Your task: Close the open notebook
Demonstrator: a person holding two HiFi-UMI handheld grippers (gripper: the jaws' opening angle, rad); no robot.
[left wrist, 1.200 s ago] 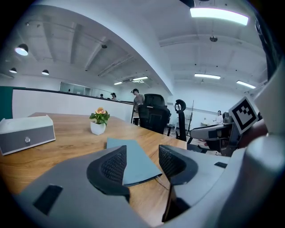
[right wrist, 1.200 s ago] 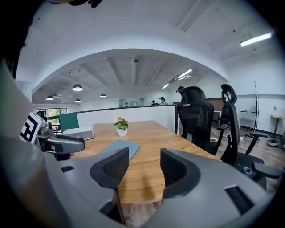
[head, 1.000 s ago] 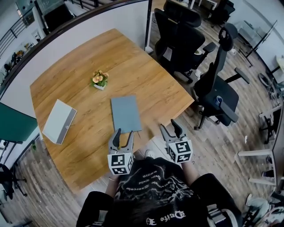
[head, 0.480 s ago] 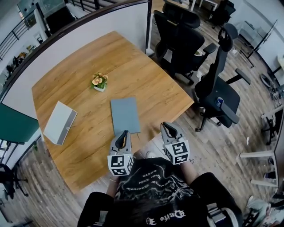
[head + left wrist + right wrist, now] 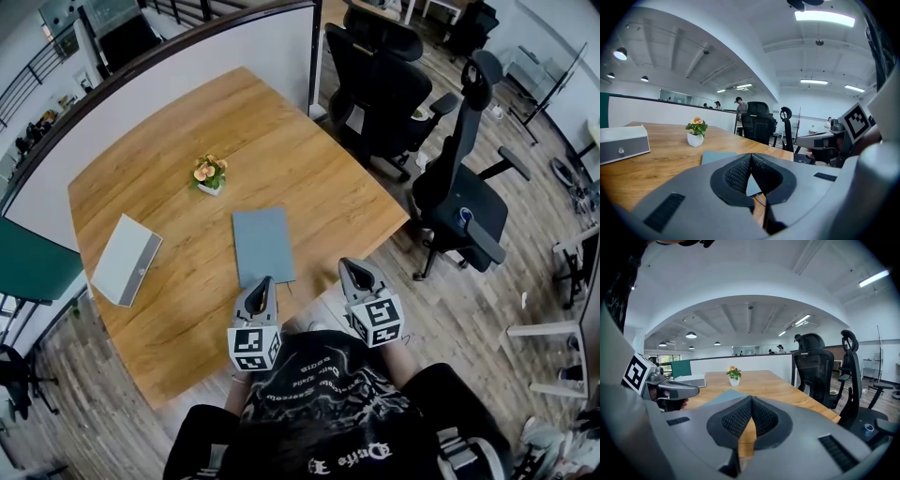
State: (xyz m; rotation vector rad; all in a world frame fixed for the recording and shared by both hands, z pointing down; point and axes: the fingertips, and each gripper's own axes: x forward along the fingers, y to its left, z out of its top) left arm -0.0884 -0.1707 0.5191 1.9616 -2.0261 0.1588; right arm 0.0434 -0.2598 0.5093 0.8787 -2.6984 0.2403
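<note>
- Head view: notebook [image 5: 262, 246] lies flat on the table [image 5: 159, 197] with its cover down. It looks closed to us, so we judge the task done or nearly done.
- Risk: the left gripper [image 5: 264, 281] tip sits right at the notebook's near edge. If we dip or push forward, it could shove the notebook toward the flower pot [image 5: 210, 172] beyond it, or catch the cover edge and flip it back open.
- Risk: the right gripper [image 5: 348, 265] is off to the notebook's right, apart from it, so nothing would steady a slide.
- Claws: both have just closed, pads together, nothing between them.
- Pose: both are on the notebook's near side, pointing away from us and tilted slightly down. We can't tell whether the left tip touches the notebook.
</note>
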